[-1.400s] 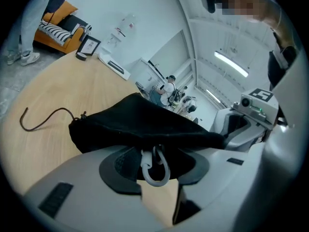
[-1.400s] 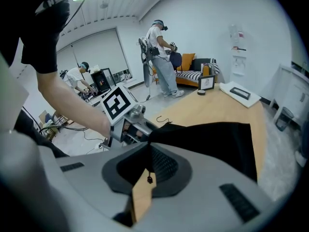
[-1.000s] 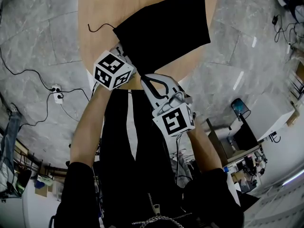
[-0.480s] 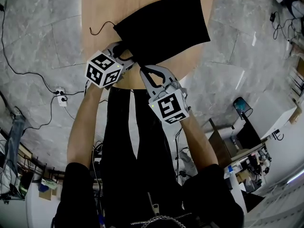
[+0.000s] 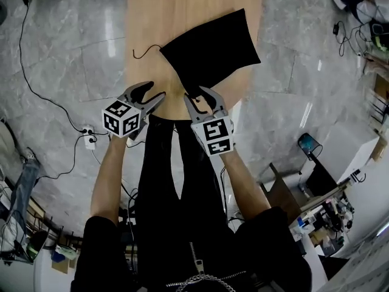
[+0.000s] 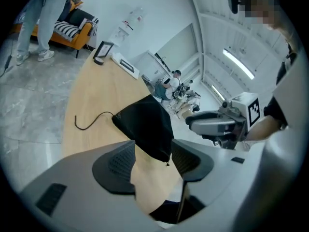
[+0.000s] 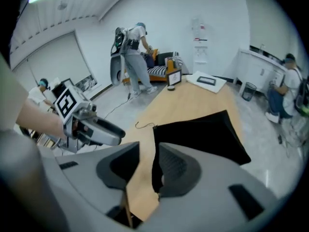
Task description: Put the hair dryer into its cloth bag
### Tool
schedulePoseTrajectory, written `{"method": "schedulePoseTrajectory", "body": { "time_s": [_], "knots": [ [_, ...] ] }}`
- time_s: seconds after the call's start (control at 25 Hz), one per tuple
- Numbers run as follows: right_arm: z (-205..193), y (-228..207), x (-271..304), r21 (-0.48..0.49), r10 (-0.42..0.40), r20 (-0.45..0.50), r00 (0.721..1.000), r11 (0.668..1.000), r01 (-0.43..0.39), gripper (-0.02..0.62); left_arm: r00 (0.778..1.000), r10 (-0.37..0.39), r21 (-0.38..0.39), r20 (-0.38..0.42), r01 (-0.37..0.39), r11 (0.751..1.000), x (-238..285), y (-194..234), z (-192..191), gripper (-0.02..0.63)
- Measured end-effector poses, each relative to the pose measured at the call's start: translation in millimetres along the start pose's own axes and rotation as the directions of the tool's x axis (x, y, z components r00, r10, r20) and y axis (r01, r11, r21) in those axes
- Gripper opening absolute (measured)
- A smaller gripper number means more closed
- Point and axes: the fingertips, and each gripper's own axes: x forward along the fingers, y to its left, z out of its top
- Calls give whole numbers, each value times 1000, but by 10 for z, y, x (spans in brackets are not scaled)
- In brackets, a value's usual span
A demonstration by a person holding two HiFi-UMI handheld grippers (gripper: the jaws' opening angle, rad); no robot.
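Observation:
The black cloth bag [image 5: 209, 50] lies flat on the wooden table [image 5: 182, 11], its drawstring cord [image 5: 143, 50] trailing to the left. No hair dryer shows outside the bag. My right gripper [image 5: 197, 94] is at the bag's near corner. Its jaws are opening, and the cloth edge [image 7: 153, 149] lies along the right pad without being pinched. My left gripper [image 5: 155, 90] hovers at the table's near edge, left of the bag, open with nothing between its pads. In the left gripper view the bag [image 6: 145, 124] lies ahead of that gripper [image 6: 153, 153].
Grey marble floor surrounds the table, with cables and a power strip [image 5: 89, 143] at the left. A tablet stand [image 6: 103, 52] and flat items sit at the table's far end. An orange sofa [image 6: 72, 28] and a standing person [image 7: 133, 57] are beyond it.
My left gripper has drawn back to the left, away from the bag's mouth. The right gripper's jaws have opened off the cloth edge. The bag has settled flat on the table.

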Motion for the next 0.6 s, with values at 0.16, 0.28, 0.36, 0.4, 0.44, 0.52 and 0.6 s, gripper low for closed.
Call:
{"method": "schedulePoseTrajectory", "body": {
  "time_s": [0.16, 0.28, 0.36, 0.4, 0.44, 0.52, 0.6],
  "knots": [
    [264, -35, -394, 214, -55, 102, 993, 976, 32, 11, 997, 39, 44, 66, -42, 998, -351, -266, 205, 205],
    [329, -5, -628, 303, -101, 90, 991, 951, 69, 11, 990, 71, 112, 123, -85, 990, -610, -575, 428, 122],
    [345, 59, -783, 345, -116, 88, 989, 935, 79, 11, 986, 92, 149, 142, -113, 982, -758, -797, 527, 68],
    [365, 102, -870, 353, -119, 96, 988, 932, 78, 9, 984, 103, 158, 144, -125, 979, -820, -906, 564, 38],
    [402, 145, -966, 352, -120, 110, 987, 933, 75, 9, 983, 110, 162, 145, -133, 978, -875, -1016, 603, 27],
    [514, 225, -1168, 325, -121, 147, 982, 943, 67, 9, 980, 122, 172, 156, -148, 974, -975, -1222, 695, 17],
    [626, 300, -1364, 293, -118, 180, 977, 954, 61, 9, 976, 143, 183, 166, -173, 968, -1073, -1386, 763, 17]
  ]
}}
